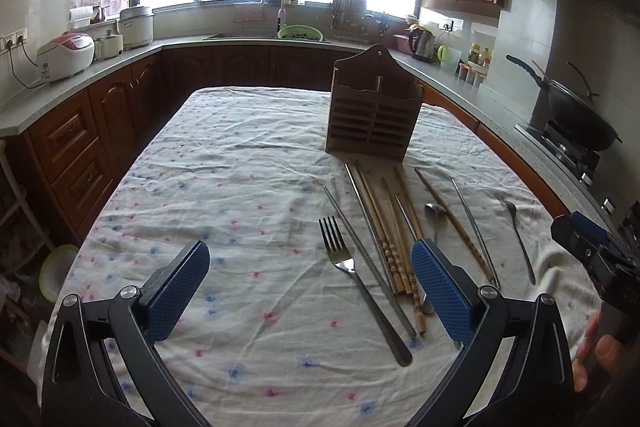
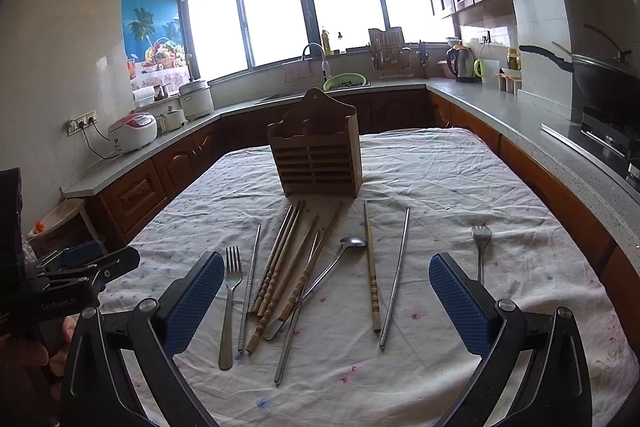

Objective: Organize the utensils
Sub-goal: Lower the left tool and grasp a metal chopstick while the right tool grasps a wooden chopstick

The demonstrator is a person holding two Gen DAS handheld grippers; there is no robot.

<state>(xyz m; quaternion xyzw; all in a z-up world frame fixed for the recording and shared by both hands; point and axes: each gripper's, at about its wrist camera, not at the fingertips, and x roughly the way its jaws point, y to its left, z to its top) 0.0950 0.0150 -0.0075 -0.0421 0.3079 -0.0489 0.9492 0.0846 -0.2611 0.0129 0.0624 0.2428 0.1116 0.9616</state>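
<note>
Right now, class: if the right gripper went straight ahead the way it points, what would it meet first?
Probably the spoon and the wooden chopsticks on the tablecloth, which lie between its open fingers. The wooden utensil holder stands beyond them. Depth is unclear, so this is a judgement.

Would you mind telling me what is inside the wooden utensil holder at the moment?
Nothing rises above the rim of the wooden utensil holder, and every fork, spoon and chopstick in view lies on the tablecloth. Its slatted front hides the compartment bottoms.
</note>
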